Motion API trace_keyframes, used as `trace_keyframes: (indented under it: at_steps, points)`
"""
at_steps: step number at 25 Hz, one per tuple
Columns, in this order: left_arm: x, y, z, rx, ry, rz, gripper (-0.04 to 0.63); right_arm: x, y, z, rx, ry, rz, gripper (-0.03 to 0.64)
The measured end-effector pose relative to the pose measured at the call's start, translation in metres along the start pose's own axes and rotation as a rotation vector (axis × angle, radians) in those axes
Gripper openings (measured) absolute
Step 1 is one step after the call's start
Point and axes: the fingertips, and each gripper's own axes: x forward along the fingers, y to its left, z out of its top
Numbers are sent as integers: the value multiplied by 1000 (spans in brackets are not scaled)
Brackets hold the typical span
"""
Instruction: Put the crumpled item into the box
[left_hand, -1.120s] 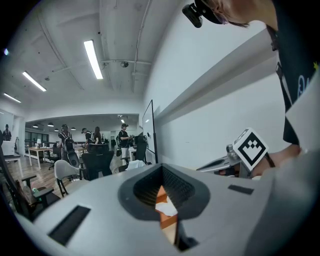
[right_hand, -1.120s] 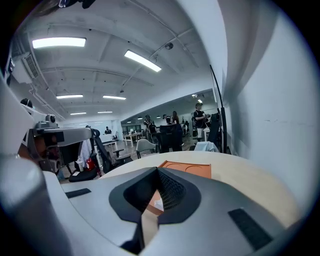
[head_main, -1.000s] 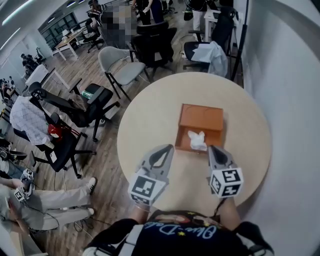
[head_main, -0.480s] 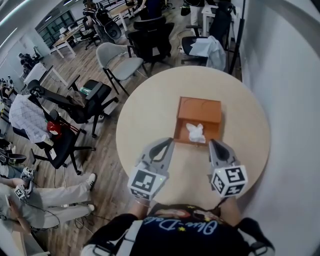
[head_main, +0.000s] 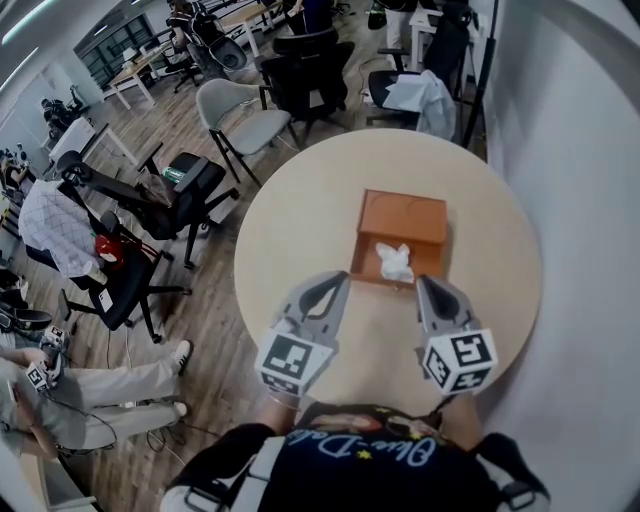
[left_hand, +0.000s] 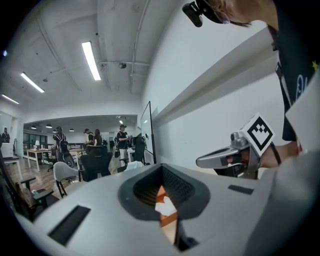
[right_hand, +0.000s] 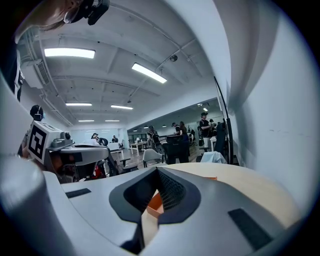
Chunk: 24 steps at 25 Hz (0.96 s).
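Head view: crumpled item (head_main: 395, 262) sits in the box (head_main: 405, 214) at 12 o'clock. My left gripper (head_main: 334, 282) and right gripper (head_main: 426, 286) hold jaws together, empty. Bumping forward, I could shove the box.

Left gripper (head_main: 336, 282) closed, empty, right gripper (head_main: 426, 285) closed, side by side

There is 1 table (head_main: 300, 240), 1 box (head_main: 405, 217), 1 crumpled paper (head_main: 395, 262) and 2 grippers: left gripper (head_main: 330, 287), right gripper (head_main: 428, 290).

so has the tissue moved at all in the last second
No. The tissue sits in the same spot in the box, against its near wall.
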Motion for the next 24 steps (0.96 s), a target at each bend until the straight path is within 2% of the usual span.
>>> trace_keyframes:
  at_steps: [10,14,18,24]
  points:
    - [0,0,1,-22,-5,7,-8,1,0,-1,-3,6,-3,0]
    - [0,1,0,14,-3,0,-8,0,2,4,-17,-11,11,0]
    - [0,-1,3,-19,-6,5,-8,-1,1,2,-7,2,0,0]
    - [-1,3,0,2,3,3,-8,2,3,7,-11,-10,9,0]
